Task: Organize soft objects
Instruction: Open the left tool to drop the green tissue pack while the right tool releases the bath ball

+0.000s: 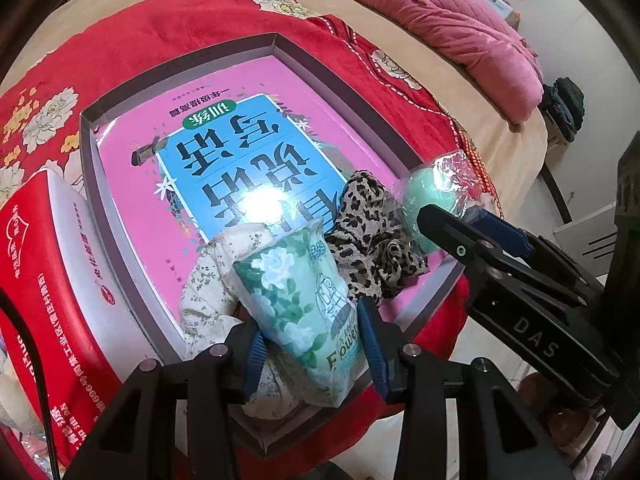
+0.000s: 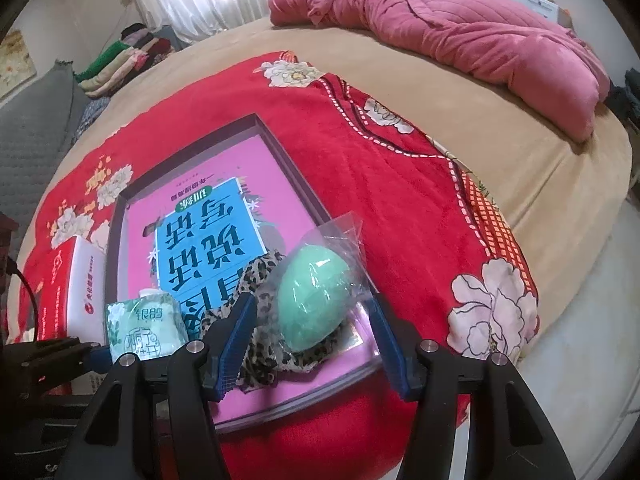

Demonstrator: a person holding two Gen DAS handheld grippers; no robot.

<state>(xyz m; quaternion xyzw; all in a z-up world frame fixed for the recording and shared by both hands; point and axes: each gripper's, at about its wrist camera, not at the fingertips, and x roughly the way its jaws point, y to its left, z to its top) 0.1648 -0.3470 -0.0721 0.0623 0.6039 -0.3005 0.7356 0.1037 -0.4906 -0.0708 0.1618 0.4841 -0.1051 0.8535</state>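
I am clamping my left gripper (image 1: 312, 344) on the green floral tissue pack (image 1: 304, 300), low in the centre of the left wrist frame, over the shallow box (image 1: 180, 50). My right gripper (image 2: 312, 344) is standing apart, its 2 pads either side of the green egg-shaped sponge (image 2: 312, 300) in clear wrap, which is lying on the leopard-print cloth (image 2: 260, 360) at lower centre.

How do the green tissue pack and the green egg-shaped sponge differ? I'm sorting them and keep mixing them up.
The tissue pack is flat-sided and printed with white flowers and lettering; the sponge is a plain, rounded egg in a clear bag. The left gripper is clamped on the pack; the sponge lies on the leopard cloth between the right gripper's open jaws. Both are mint green.
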